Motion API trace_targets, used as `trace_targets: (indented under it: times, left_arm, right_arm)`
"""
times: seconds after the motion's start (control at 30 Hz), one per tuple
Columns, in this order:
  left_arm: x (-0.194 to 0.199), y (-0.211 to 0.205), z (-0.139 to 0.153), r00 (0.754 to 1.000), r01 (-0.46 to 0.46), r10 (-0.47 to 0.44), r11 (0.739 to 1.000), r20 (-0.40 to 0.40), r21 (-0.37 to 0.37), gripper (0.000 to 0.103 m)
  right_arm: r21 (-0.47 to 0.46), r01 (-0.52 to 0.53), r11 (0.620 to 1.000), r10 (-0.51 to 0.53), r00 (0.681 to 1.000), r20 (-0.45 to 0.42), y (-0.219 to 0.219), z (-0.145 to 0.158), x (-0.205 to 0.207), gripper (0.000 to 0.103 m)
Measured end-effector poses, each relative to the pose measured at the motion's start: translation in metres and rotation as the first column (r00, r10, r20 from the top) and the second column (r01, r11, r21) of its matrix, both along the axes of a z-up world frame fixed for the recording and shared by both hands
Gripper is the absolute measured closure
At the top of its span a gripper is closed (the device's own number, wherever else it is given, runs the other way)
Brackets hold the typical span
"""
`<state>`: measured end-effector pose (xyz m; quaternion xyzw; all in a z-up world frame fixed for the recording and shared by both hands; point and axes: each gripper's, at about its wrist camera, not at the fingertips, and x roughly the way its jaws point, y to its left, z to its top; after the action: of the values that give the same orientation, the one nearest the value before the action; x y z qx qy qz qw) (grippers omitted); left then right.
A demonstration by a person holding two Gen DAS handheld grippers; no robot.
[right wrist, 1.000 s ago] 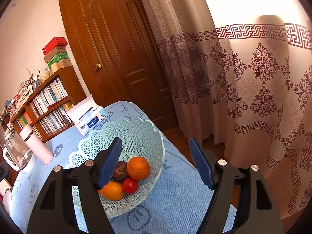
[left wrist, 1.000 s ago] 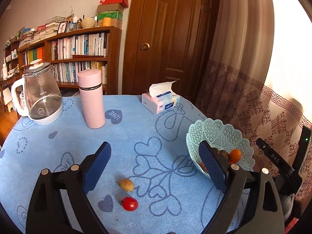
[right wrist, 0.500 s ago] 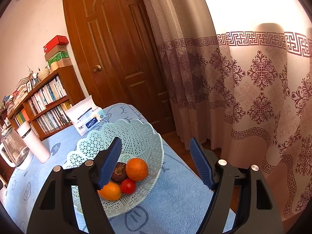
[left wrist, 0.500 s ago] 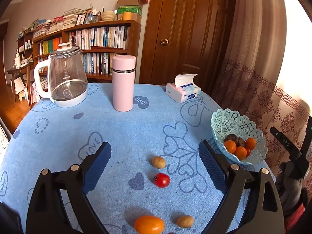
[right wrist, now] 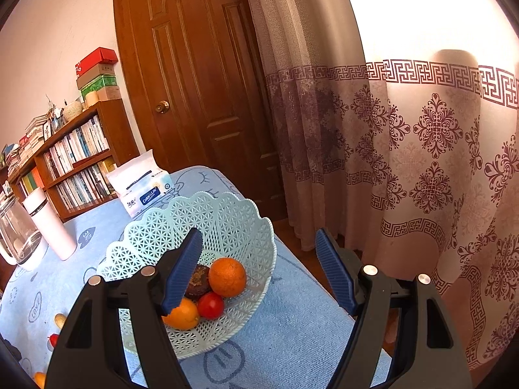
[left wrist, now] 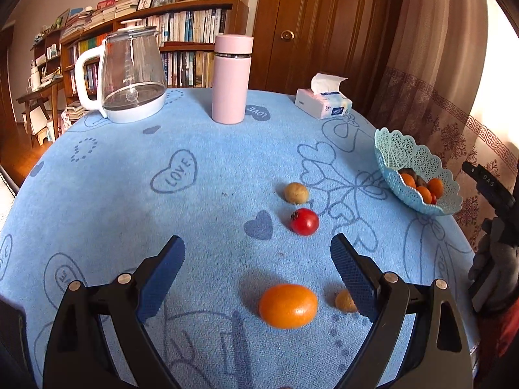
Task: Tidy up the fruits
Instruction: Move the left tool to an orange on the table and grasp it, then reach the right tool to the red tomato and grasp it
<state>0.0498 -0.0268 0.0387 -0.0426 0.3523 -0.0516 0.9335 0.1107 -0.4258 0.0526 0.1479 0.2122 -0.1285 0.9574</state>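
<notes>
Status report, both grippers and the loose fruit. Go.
Left gripper open, empty, above the orange fruit. Right gripper open, empty, by the basket. Nothing blocks the orange fruit.

small brown fruit (left wrist: 344, 301) partly behind tool finger (left wrist: 353, 274)

Left gripper (left wrist: 258, 253) is hovering low w/ jaws spread wide, blue-padded fingers (left wrist: 162, 270) angling inward, gripping nothing. Right gripper (right wrist: 258, 269) is likewise sitting wide open, fingers (right wrist: 183, 269) pointing fwd & slightly down, nothing btwn them. In left wrist view, the right gripper's black body is showing at far right edge, a gray-gloved hand (left wrist: 494, 256) wrapping its handle.
</notes>
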Motion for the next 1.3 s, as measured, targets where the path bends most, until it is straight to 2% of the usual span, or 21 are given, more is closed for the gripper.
trace_targets:
  times: [0.07, 0.17, 0.4, 0.57, 0.63, 0.77, 0.93, 1.07, 1.17, 1.3]
  left_arm:
    - [-0.001, -0.003, -0.008, 1.0, 0.012, -0.012, 1.0, -0.022, 0.013, 0.012]
    - [-0.002, -0.007, -0.018, 0.999, 0.027, -0.025, 0.999, -0.044, 0.042, 0.012]
    - [-0.001, -0.011, -0.028, 0.993, 0.078, -0.076, 0.997, -0.086, 0.028, 0.013]
    - [0.001, -0.013, -0.034, 0.989, 0.102, -0.1, 0.995, -0.113, 0.014, 0.026]
    - [0.002, -0.013, -0.036, 0.987, 0.106, -0.105, 0.994, -0.125, 0.004, 0.034]
    - [0.002, -0.013, -0.037, 0.983, 0.123, -0.124, 0.992, -0.133, -0.022, 0.04]
    - [-0.001, -0.019, -0.038, 0.978, 0.158, -0.16, 0.987, -0.137, -0.025, 0.059]
    - [-0.002, -0.015, -0.037, 0.981, 0.145, -0.149, 0.989, -0.127, -0.037, 0.059]
    - [-0.004, -0.009, -0.033, 0.989, 0.103, -0.106, 0.994, -0.104, -0.034, 0.059]
    - [-0.011, -0.003, -0.025, 0.998, 0.034, -0.033, 0.999, -0.045, 0.007, 0.059]
  right_arm:
    - [-0.011, -0.008, 1.0, 0.008, 1.0, -0.005, 0.002, 0.0, 0.002, 0.029]
    - [-0.033, -0.032, 0.999, 0.031, 0.999, -0.015, 0.009, 0.0, 0.006, 0.022]
    - [-0.08, -0.11, 0.991, 0.11, 0.994, -0.002, 0.034, 0.013, 0.001, 0.022]
    - [-0.062, -0.192, 0.979, 0.192, 0.981, -0.007, 0.059, 0.02, -0.001, 0.022]
    - [-0.068, -0.229, 0.971, 0.229, 0.973, -0.007, 0.071, 0.023, -0.001, 0.022]
    - [-0.08, -0.302, 0.95, 0.302, 0.953, -0.005, 0.097, 0.03, -0.003, 0.022]
    - [-0.068, -0.407, 0.911, 0.405, 0.913, -0.041, 0.13, 0.028, 0.0, 0.022]
    - [-0.06, -0.478, 0.876, 0.473, 0.877, -0.09, 0.157, 0.019, 0.004, 0.022]
    - [-0.06, -0.533, 0.844, 0.524, 0.843, -0.124, 0.178, 0.013, 0.005, 0.022]
    - [-0.038, -0.624, 0.78, 0.61, 0.773, -0.178, 0.207, 0.005, 0.008, 0.022]
